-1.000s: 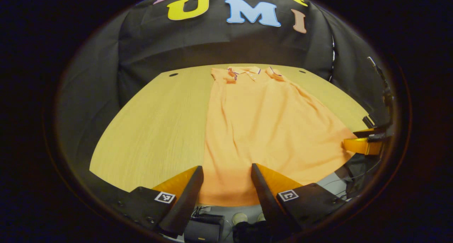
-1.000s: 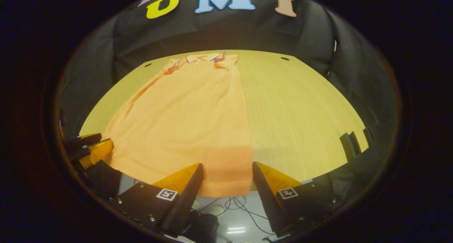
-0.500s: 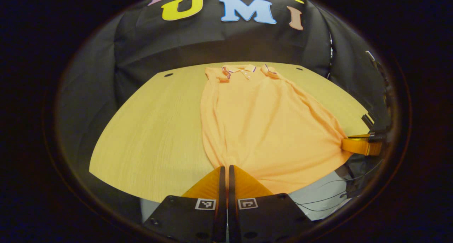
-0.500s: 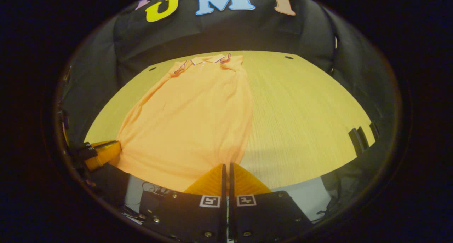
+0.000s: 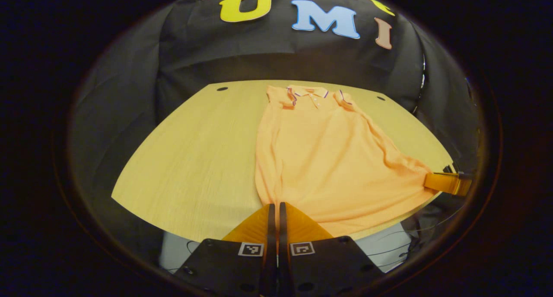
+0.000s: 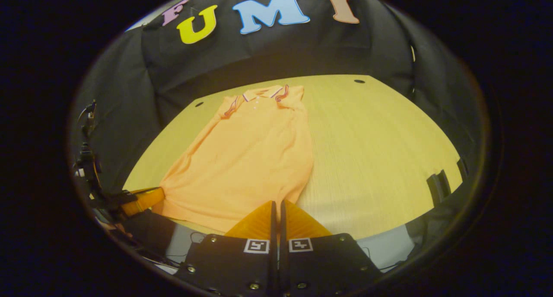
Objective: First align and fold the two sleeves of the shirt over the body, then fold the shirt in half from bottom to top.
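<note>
Orange fabric stretches up the pale wooden worktop: the shirt lies flat, collar away at twelve o'clock near the black cloth wall, sleeves already folded in over the body, hem at the near edge. In the left gripper view the left hand-held gripper sits at six o'clock, its fingers clenched together on the hem's left corner, fabric bunching up into them. Over at three o'clock the other hand-held gripper pinches the far corner of the hem. Switch to the right gripper view: the right hand-held gripper is closed tight on the shirt's hem at six o'clock, and the left one shows at eight o'clock, gripping its corner at the worktop's edge.
</note>
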Demonstrator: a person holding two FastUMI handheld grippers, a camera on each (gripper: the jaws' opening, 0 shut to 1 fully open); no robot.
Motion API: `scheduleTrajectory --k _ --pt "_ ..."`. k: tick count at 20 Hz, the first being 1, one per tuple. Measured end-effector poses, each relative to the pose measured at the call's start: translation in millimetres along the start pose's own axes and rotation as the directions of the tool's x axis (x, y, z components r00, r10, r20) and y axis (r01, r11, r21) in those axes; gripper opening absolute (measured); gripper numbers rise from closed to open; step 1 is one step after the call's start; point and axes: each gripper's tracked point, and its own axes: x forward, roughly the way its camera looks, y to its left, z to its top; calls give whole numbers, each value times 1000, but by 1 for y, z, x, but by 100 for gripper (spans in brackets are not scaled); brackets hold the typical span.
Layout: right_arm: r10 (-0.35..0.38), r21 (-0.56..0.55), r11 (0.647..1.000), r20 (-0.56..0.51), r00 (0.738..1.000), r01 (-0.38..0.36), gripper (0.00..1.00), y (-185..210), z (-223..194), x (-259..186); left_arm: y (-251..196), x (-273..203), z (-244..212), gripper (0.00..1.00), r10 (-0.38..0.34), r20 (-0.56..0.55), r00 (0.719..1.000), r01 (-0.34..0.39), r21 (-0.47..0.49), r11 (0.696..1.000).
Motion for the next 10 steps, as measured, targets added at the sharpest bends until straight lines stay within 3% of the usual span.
scheduleTrajectory --k 10 --pt "-4 -20 1000 173 985 7 2 -1 105 0 -17 14 110 9 -43 150 988 42 12 999"
